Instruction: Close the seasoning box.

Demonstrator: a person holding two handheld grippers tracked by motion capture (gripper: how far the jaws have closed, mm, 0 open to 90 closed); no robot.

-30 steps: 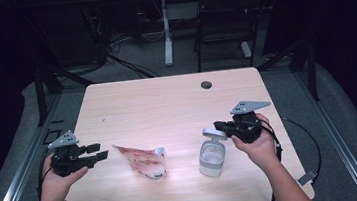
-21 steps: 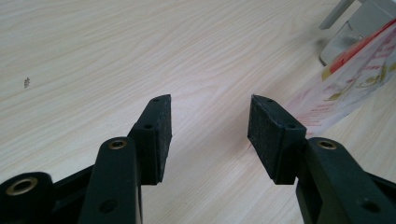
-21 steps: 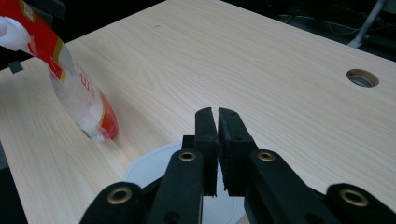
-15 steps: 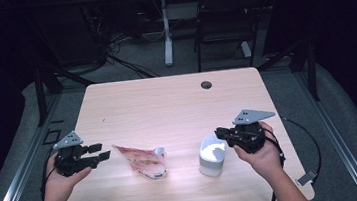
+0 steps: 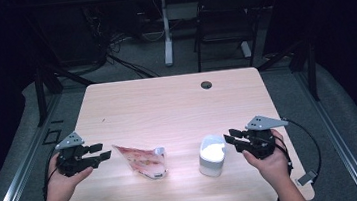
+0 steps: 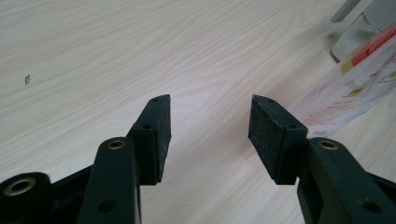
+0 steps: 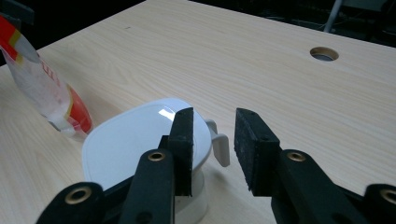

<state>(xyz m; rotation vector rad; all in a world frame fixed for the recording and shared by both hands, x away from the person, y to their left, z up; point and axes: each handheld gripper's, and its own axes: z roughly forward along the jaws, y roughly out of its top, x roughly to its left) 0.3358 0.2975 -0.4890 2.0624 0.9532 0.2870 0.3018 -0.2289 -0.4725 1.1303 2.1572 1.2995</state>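
At the left edge of the light wooden table (image 5: pixel 166 101), the left hand-held gripper (image 5: pixel 99 153) hovers with its jaws spread and nothing between them, pointing toward the crinkled red-and-clear plastic snack pouch (image 5: pixel 142 160) lying flat just beside it. In the left gripper view that pouch (image 6: pixel 355 88) sits off to the right of the jaws, close but not touching. Further right stands the small white plastic container with a closed lid (image 5: pixel 212 155), and the right hand-held gripper (image 5: pixel 232 139) is held just beside its rim, jaws parted and empty; in the right gripper view the container (image 7: pixel 140 144) sits under the left jaw, its side tab showing between the jaws.

This looks like the approach step: neither item is held. Next, the left gripper would need to close on the pouch's edge, the right on the container's tab or lid.

The pouch's print is blurred, its far end is cut off, and the container's contents are hidden.
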